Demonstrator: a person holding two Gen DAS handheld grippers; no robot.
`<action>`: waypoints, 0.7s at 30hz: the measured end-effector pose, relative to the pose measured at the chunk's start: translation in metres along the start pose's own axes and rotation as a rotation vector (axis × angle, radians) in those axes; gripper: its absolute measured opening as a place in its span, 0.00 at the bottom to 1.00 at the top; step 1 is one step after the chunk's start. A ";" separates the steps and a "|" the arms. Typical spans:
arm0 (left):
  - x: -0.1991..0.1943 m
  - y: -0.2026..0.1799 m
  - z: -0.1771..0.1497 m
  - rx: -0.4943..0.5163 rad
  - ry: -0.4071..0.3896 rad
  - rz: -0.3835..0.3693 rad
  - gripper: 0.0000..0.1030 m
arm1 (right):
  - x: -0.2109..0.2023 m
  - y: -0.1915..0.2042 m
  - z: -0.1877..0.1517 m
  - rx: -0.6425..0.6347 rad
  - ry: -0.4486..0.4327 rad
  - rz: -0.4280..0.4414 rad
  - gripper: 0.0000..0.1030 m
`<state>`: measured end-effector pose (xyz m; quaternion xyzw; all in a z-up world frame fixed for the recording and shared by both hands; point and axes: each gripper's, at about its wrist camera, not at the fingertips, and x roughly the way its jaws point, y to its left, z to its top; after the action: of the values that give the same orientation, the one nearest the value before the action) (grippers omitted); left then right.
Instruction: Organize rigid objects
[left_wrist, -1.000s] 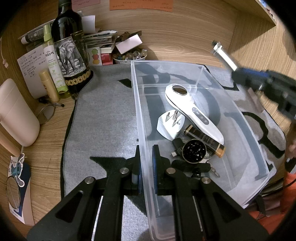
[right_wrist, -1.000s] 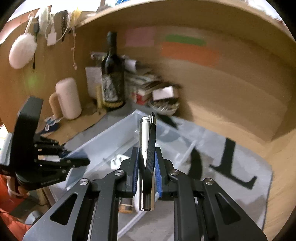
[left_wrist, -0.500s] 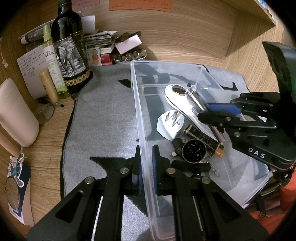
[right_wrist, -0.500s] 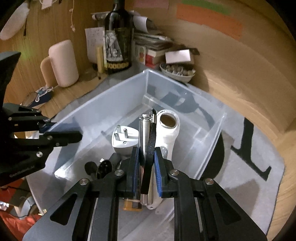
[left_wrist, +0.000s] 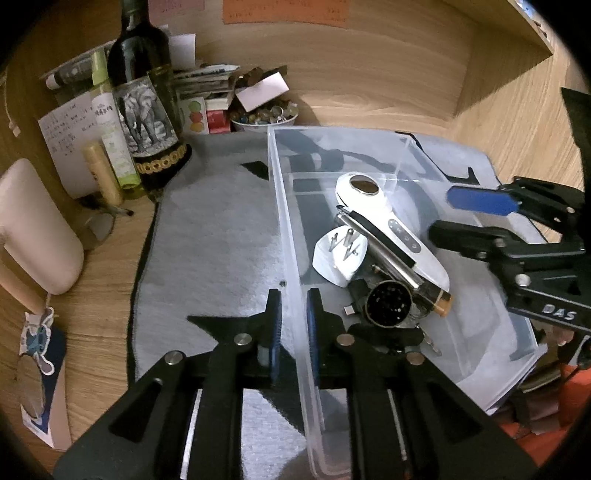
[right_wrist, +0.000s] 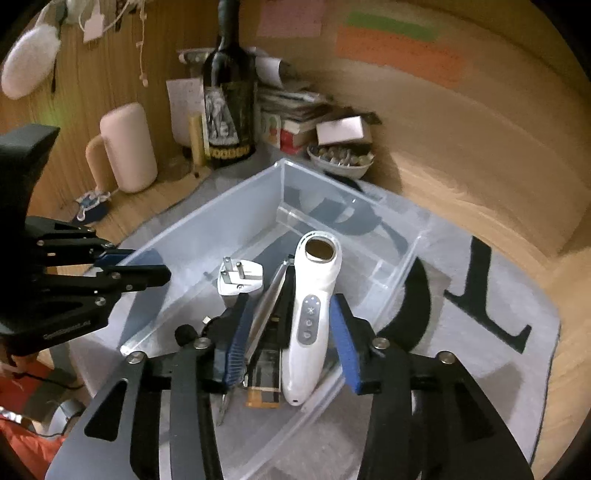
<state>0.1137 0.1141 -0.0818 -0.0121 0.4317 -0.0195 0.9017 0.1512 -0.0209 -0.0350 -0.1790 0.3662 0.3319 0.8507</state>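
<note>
A clear plastic bin (left_wrist: 284, 206) (right_wrist: 229, 206) sits on a grey mat. In it lie a white handheld device (left_wrist: 391, 229) (right_wrist: 312, 306), a white plug adapter (left_wrist: 338, 254) (right_wrist: 238, 280), a silver metal cylinder with a black strap (left_wrist: 376, 251) (right_wrist: 267, 302), a round black grinder (left_wrist: 388, 304) and a brown-tipped tube (left_wrist: 441, 301). My left gripper (left_wrist: 293, 325) is shut on the bin's left wall. My right gripper (right_wrist: 291, 343) is open and empty above the bin's contents; it also shows in the left wrist view (left_wrist: 469, 218).
A dark wine bottle (left_wrist: 144, 103) (right_wrist: 229, 96), a green spray bottle (left_wrist: 110, 122), a pink mug (left_wrist: 33, 229) (right_wrist: 127, 147), stacked books and a bowl of small items (left_wrist: 264, 114) (right_wrist: 341, 158) crowd the back left corner. Wooden walls enclose the desk.
My right gripper lowered the silver cylinder into the bin, opened and let it go. The cylinder now lies beside the white device. The left gripper has not moved.
</note>
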 end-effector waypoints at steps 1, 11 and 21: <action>-0.003 -0.001 0.001 0.005 -0.008 0.008 0.12 | -0.004 -0.001 0.000 0.005 -0.013 -0.005 0.49; -0.049 -0.008 0.009 0.015 -0.127 0.028 0.12 | -0.052 -0.006 -0.009 0.052 -0.137 -0.061 0.76; -0.106 -0.041 0.000 0.046 -0.328 0.019 0.52 | -0.113 -0.006 -0.024 0.089 -0.280 -0.123 0.91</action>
<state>0.0464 0.0780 0.0022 0.0095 0.2782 -0.0184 0.9603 0.0851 -0.0871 0.0329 -0.1151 0.2468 0.2843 0.9193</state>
